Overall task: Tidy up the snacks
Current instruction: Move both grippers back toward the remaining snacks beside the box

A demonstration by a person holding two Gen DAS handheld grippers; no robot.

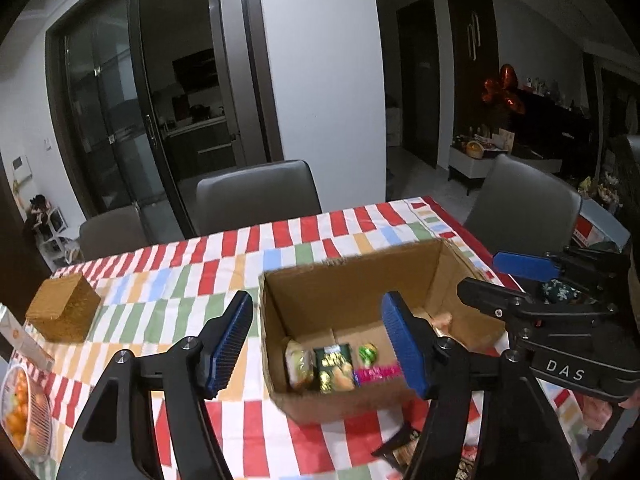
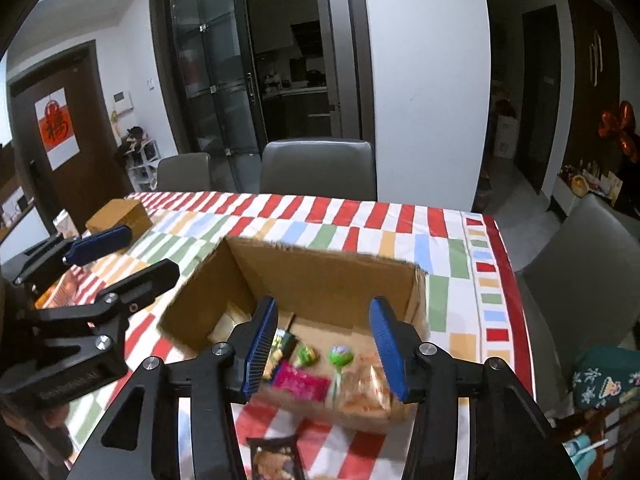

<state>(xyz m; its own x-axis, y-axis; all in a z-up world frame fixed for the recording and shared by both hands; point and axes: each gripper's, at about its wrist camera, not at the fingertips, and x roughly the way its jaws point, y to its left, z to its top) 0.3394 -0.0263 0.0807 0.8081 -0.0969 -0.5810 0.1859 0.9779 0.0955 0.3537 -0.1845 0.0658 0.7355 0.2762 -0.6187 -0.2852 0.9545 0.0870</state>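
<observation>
An open cardboard box [image 1: 352, 280] stands on the striped tablecloth. Inside lie a pale green packet [image 1: 299, 364], a dark green packet [image 1: 334, 368], a green candy [image 1: 368, 354] and a pink packet [image 1: 378, 374]. My left gripper [image 1: 317, 298] hovers before the box, open, with nothing between its blue pads. The right wrist view shows the same box [image 2: 320, 276] with a green lollipop [image 2: 340, 356] and an orange-printed bag [image 2: 364, 392]. My right gripper [image 2: 325, 304] is open and empty above the near wall. A dark snack packet [image 2: 274, 460] lies on the cloth in front of the box.
A brown woven box [image 1: 64, 312] and a bowl of oranges [image 1: 20, 408] sit at the table's left. Grey chairs [image 1: 256, 196] [image 1: 524, 204] stand behind the table and at its right end. The two grippers are side by side, the right gripper [image 1: 500, 280] close to the box's right wall.
</observation>
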